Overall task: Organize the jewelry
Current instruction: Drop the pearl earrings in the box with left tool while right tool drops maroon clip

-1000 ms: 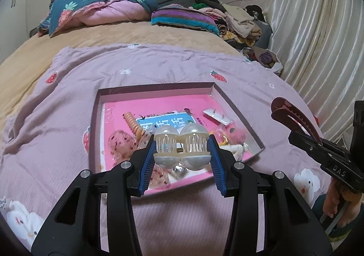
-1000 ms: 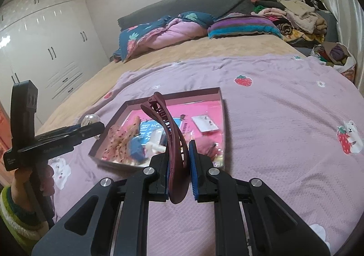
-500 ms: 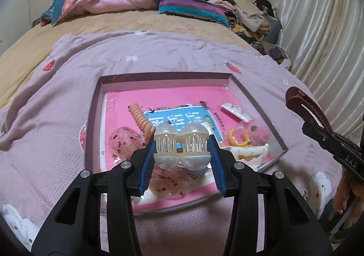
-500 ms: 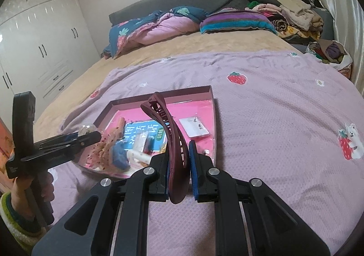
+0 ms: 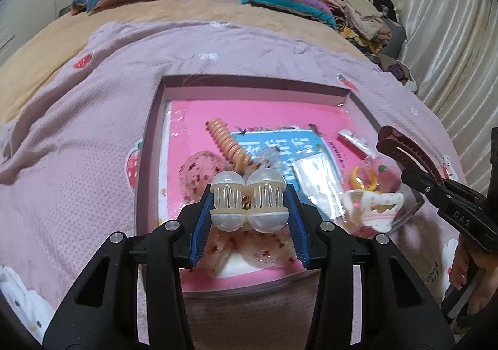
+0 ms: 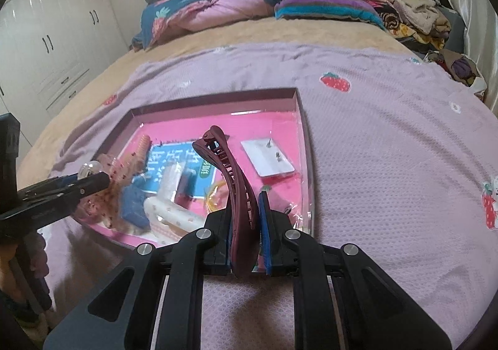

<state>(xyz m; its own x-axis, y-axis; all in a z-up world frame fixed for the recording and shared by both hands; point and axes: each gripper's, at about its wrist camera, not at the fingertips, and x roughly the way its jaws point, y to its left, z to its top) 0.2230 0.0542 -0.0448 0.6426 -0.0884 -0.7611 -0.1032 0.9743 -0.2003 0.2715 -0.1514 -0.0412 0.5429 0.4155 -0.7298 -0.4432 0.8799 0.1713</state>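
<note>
Both your claws have closed in on the tray over the last second. Your left claw, clamped on the pearl clip, hangs over its near edge. Your right claw pinches the maroon hair clip, long axis pointing away, at the tray's near right corner.

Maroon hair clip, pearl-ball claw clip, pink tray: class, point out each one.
maroon hair clip (image 6: 236, 191), right wrist view, on its curved spine.
pearl-ball claw clip (image 5: 248, 201), left wrist view, at its centre.
pink tray (image 5: 249, 89), left wrist view, on its far wall.

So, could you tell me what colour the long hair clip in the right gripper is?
Dark maroon hair clip, clearest in the right wrist view.
</note>
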